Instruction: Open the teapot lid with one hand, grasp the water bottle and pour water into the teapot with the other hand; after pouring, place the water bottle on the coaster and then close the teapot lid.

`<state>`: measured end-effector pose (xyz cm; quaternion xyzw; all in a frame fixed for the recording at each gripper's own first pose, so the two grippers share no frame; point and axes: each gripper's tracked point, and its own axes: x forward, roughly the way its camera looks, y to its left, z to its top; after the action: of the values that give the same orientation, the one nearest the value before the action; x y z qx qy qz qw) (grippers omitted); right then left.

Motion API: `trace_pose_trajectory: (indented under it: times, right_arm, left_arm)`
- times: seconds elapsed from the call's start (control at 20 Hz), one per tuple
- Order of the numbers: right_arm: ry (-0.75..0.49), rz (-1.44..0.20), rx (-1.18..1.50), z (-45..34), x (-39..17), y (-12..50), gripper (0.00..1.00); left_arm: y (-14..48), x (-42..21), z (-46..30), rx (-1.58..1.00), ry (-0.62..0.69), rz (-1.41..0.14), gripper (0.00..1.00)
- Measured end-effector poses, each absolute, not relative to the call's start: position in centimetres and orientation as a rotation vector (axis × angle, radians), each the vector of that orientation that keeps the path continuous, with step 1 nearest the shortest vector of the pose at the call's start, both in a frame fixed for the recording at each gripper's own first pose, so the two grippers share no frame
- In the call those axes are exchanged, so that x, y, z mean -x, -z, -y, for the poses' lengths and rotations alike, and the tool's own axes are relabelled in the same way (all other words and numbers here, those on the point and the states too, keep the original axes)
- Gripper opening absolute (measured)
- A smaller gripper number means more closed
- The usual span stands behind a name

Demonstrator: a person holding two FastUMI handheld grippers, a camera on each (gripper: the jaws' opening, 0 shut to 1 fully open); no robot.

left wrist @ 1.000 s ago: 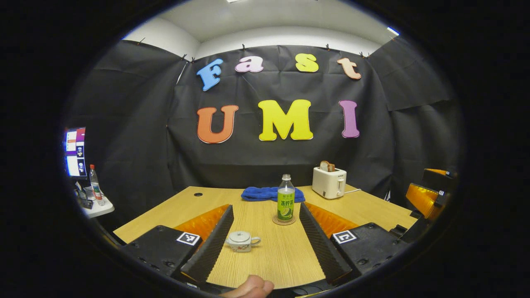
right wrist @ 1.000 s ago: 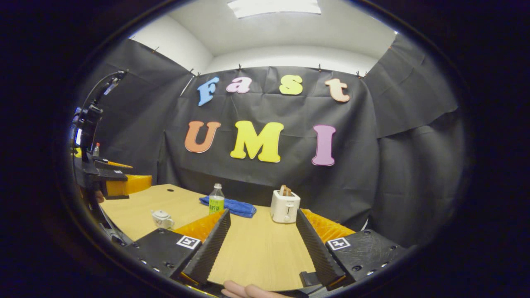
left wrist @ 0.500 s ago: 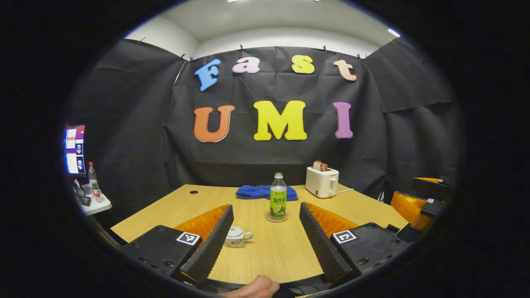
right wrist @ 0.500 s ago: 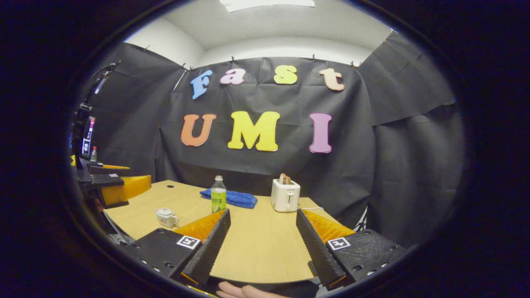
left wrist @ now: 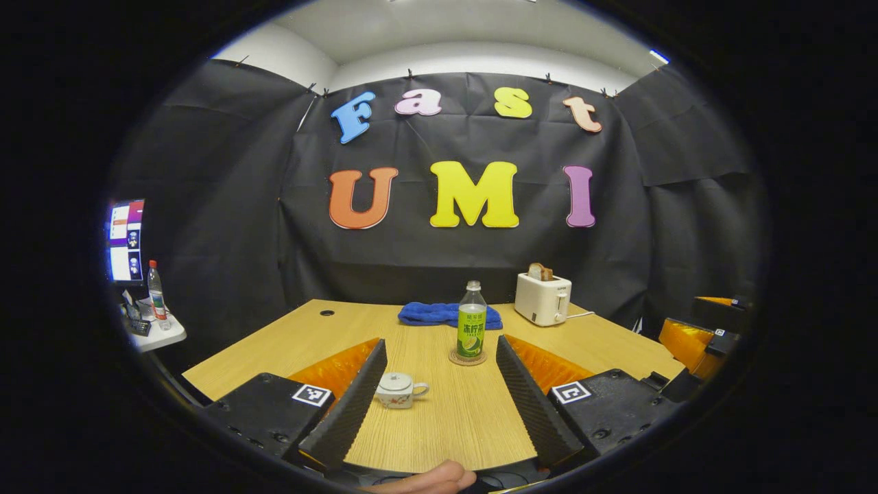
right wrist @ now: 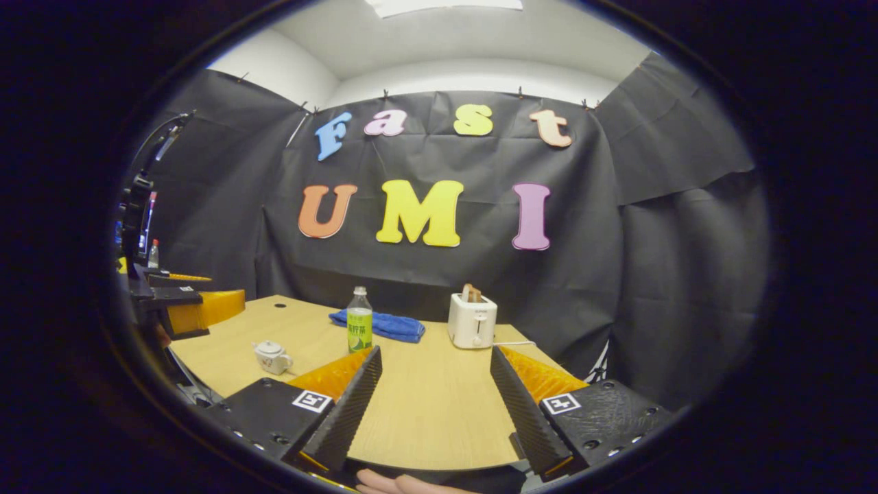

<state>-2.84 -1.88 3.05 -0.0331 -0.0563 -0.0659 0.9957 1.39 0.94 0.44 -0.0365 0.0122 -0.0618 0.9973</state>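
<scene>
Teapot ahead of the left gripper, bottle upright beyond it.

The teapot, lid on, sits near the desk's front edge, seemingly just ahead of the left gripper, fingers wide; the water bottle stands on its coaster mid-desk; the right gripper, fingers wide, faces the desk's right edge.

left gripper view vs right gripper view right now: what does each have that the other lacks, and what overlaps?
Left gripper view alone: the coaster under the water bottle, a side shelf with a second bottle, and a lit monitor.

Right gripper view alone: a ceiling light panel and a dark stand at the left edge.

Both: the wooden table, the teapot with its lid on, blue cloth, toaster, and each hand-held gripper open over the near table.
</scene>
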Motion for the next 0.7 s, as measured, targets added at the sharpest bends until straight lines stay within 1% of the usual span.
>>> trace_pose_trajectory:
  times: [0.4, 0.5, 0.55, 0.7]
  right_arm:
    - [0.131, 0.109, 0.077, 2.0, 2.6, -2.8, 0.95]
    - [0.123, 0.102, 0.081, 1.4, 1.7, -3.0, 0.95]
    - [0.121, 0.098, 0.081, 1.3, 1.7, -2.8, 0.92]
    - [0.112, 0.092, 0.085, 1.1, 1.5, -2.7, 0.92]
  left_arm:
    - [0.0, -1.5, -0.1, 0.045, 0.135, -0.031, 1.0]
    - [0.0, -1.6, -0.2, 0.041, 0.135, -0.033, 1.0]
    - [0.1, -1.7, -0.2, 0.04, 0.132, -0.036, 1.0]
    - [0.3, -1.7, -0.3, 0.04, 0.129, -0.041, 1.0]
